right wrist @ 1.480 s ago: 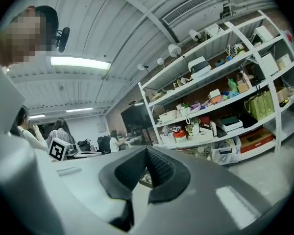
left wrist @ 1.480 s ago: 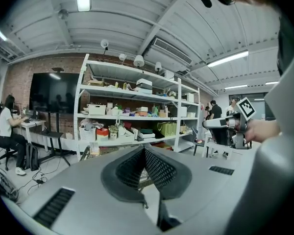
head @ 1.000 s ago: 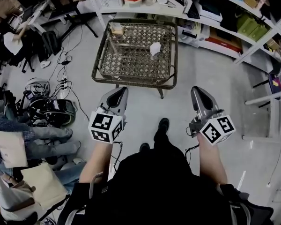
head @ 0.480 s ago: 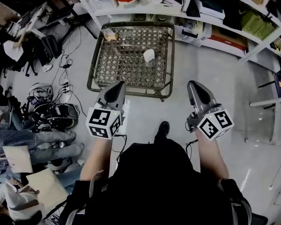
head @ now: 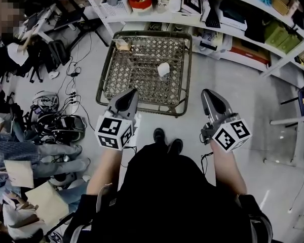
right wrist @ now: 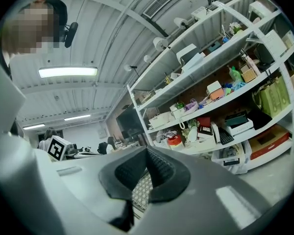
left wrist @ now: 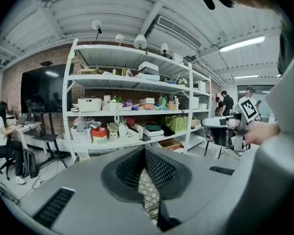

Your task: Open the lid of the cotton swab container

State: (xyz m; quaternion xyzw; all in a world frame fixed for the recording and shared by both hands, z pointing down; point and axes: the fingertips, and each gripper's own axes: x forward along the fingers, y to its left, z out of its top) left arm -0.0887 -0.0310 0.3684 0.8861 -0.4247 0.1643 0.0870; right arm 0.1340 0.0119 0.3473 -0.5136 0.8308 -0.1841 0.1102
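left hand-held gripper (head: 126,94) pressed together, right hand-held gripper (head: 209,94) likewise, one wicker table (head: 106,70) bearing two small objects (head: 163,69)

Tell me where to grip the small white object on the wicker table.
Likely its two sides, from above on the near side: the small white object stands alone on the right half of the wicker table, nothing crowding it. Finer shape too small to tell.
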